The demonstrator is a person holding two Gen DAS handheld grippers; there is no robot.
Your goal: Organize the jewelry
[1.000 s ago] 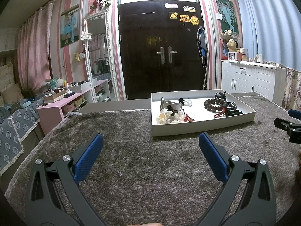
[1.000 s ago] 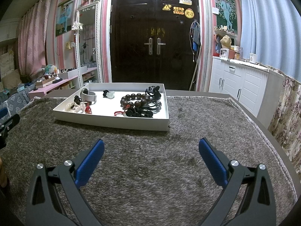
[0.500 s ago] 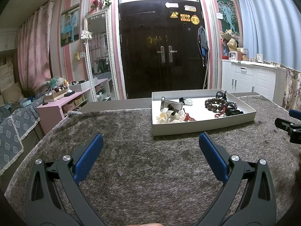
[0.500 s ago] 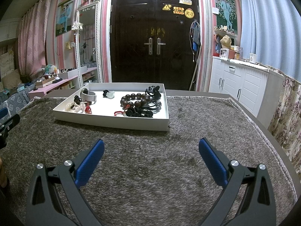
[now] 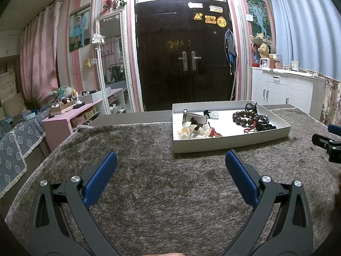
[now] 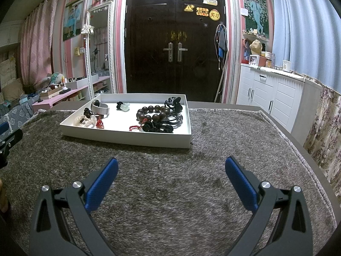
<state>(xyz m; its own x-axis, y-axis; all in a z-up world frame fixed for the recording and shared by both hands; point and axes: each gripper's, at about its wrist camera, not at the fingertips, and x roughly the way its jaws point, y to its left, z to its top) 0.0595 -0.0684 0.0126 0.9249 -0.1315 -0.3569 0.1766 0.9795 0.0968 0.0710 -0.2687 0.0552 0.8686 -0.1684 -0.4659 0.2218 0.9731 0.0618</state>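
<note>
A shallow white tray rests on the shaggy grey-brown mat. In it lie a dark wooden bead bracelet, black hair ties, a silver bangle, a pale jade piece, a white scrunchie and a small red charm. My left gripper stands open over the mat, short of the tray's near left corner. My right gripper is open too, in front of the tray's right end. Both hold nothing.
The mat covers a table whose dark edge shows at the right. A pink shelf unit and a standing mirror stand left, white cabinets right, a dark double door behind. The other gripper's tip shows at the frame's edge.
</note>
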